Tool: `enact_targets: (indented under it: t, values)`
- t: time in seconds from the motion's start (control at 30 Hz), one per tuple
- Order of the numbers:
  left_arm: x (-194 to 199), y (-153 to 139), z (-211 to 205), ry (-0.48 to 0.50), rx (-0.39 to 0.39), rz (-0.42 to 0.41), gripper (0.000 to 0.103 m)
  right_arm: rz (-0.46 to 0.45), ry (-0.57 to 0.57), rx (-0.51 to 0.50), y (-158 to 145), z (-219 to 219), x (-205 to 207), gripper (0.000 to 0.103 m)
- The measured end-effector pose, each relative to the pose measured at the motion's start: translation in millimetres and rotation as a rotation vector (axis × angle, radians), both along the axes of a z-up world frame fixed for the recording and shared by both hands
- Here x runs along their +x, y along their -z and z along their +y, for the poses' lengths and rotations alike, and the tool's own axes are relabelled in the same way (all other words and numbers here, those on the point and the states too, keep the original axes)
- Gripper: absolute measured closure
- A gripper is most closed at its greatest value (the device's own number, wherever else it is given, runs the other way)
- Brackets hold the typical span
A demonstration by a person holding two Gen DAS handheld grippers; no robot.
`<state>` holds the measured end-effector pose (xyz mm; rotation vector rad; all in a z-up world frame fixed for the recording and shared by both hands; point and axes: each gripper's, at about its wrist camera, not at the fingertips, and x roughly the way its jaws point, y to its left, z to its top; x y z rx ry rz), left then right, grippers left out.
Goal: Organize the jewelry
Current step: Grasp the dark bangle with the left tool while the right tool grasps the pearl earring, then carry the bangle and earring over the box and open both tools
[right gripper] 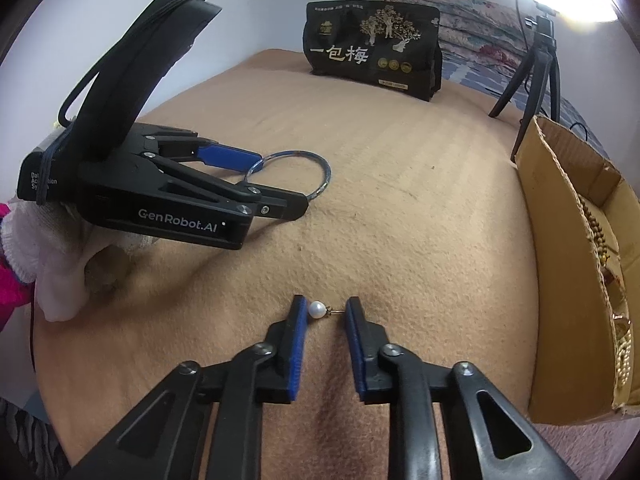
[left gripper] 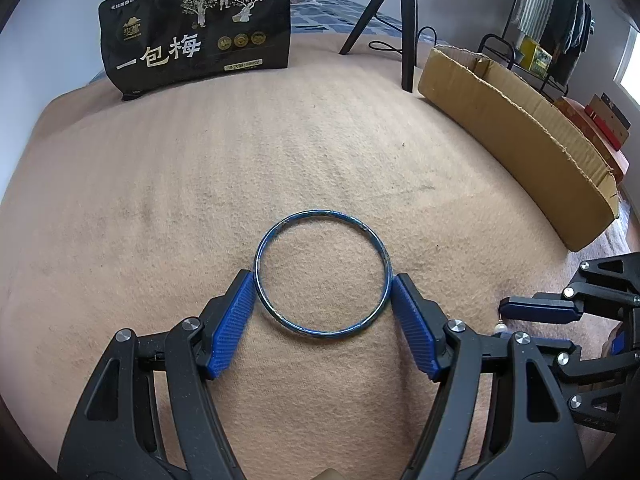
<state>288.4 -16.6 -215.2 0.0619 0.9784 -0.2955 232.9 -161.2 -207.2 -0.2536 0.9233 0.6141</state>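
Note:
A blue bangle (left gripper: pixel 323 273) lies flat on the tan blanket between the pads of my left gripper (left gripper: pixel 323 284). The blue pads touch its two sides, so the gripper is shut on it. It also shows in the right wrist view (right gripper: pixel 296 172), with the left gripper (right gripper: pixel 276 180) around it. A pearl earring (right gripper: pixel 318 307) with a thin post sits between the fingertips of my right gripper (right gripper: pixel 326 308). The pearl touches the left pad and the post tip touches the right pad. In the left wrist view the pearl (left gripper: pixel 499 327) peeks out by the right gripper (left gripper: pixel 520 320).
An open cardboard box (right gripper: pixel 568 264) stands at the right and holds beaded necklaces (right gripper: pixel 600 220); it also shows in the left wrist view (left gripper: pixel 516 136). A black snack bag (left gripper: pixel 196 28) and a black tripod (left gripper: pixel 404 24) stand at the far edge of the tan blanket (left gripper: pixel 280 152).

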Motion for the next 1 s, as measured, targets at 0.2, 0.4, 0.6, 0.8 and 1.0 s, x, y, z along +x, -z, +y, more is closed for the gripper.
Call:
enact_targets:
  t: [0.2, 0.4, 0.6, 0.8, 1.0]
  values:
    - [-2.9, -2.5, 1.0, -0.012, -0.009, -0.003, 0.031, -0.012, 0.014, 0.013, -0.3, 2.0, 1.0, 0.086]
    - [-6.8, -12.3, 0.8, -0.020, -0.012, -0.023, 0.031, -0.033, 0.029, 0.051, -9.2, -3.1, -6.3, 0.086]
    - [-8.7, -32.9, -5.7, -0.016, -0.021, -0.059, 0.031, -0.068, 0.051, 0.087, -31.6, -17.7, -16.8, 0.086]
    - [-8.2, -59.0, -25.4, 0.013, -0.038, -0.109, 0.031, -0.122, 0.084, 0.110, -62.0, -40.8, -26.7, 0.086]
    - [-0.9, -79.5, -49.7, 0.049, -0.043, -0.143, 0.031, -0.168, 0.134, 0.105, -84.7, -66.6, -29.9, 0.086]
